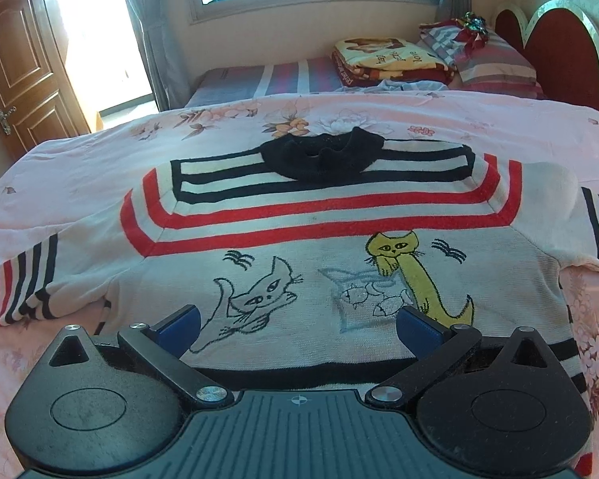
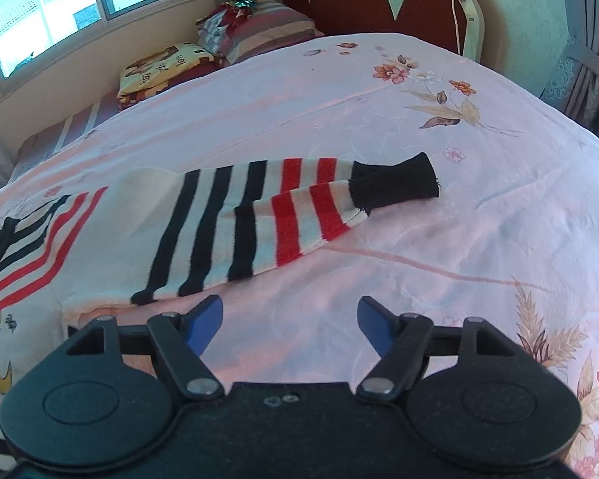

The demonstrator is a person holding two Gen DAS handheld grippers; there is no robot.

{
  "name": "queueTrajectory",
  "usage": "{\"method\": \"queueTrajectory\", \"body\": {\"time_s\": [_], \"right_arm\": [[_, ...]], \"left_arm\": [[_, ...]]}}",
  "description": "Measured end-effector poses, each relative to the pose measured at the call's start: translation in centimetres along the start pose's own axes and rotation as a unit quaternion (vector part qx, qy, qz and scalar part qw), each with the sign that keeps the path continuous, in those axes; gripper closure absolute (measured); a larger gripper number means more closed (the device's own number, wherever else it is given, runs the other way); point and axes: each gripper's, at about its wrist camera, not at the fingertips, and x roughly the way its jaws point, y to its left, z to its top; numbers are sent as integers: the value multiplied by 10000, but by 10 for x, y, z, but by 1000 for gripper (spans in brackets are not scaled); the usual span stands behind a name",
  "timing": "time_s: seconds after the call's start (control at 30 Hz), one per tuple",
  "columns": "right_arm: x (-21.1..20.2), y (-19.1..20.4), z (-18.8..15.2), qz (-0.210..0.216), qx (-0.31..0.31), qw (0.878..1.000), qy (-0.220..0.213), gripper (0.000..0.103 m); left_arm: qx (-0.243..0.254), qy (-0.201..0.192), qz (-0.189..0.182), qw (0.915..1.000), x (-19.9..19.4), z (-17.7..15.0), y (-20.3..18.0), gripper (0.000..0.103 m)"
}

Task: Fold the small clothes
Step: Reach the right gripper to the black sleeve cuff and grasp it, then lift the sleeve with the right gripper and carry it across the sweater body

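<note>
Hovering over striped cat sweater spread flat on bed; left hand-held gripper wide open, right hand-held gripper partly open near sleeve, both empty.

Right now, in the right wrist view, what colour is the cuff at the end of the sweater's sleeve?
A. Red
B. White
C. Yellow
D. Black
D. The sleeve lies flat on the pink floral bedspread, and past its black and red stripes it ends in a plain black cuff.
</note>
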Motion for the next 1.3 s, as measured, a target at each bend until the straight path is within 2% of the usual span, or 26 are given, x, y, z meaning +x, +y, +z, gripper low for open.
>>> {"method": "queueTrajectory", "body": {"time_s": [0.17,0.33,0.53,0.6,0.63,0.67,0.73,0.87,0.93,1.03,1.13,1.3], "right_arm": [[37,-20,24,-147,256,9995,85,30],[67,-35,32,-148,502,9983,247,30],[82,-32,41,-211,471,9986,71,27],[86,-32,47,-211,502,9985,-5,36],[87,-31,49,-195,492,9986,-52,46],[88,-31,51,-156,477,9987,-73,51],[89,-29,55,-155,436,9989,-111,56],[84,-30,60,-90,471,9984,-295,78],[75,-26,63,-43,478,9978,-459,83],[59,-7,68,46,198,9969,-755,86],[38,28,72,325,-110,9944,-995,88],[-1,130,57,1116,-911,9821,-1211,88]], "left_arm": [[115,141,111,9998,25,10,-12,0],[178,322,274,9989,45,16,-19,0],[88,499,353,9981,58,19,-19,0],[75,516,397,9979,60,20,-18,0],[68,521,415,9978,60,20,-18,0],[56,516,421,9978,60,21,-17,0],[35,487,430,9979,59,22,-15,0],[10,427,414,9982,57,25,-8,0],[-13,422,386,9984,56,25,-3,0],[-68,396,241,9989,56,25,7,0],[-300,409,-44,9987,56,25,28,0],[-510,390,-188,9978,60,25,70,0]]}}
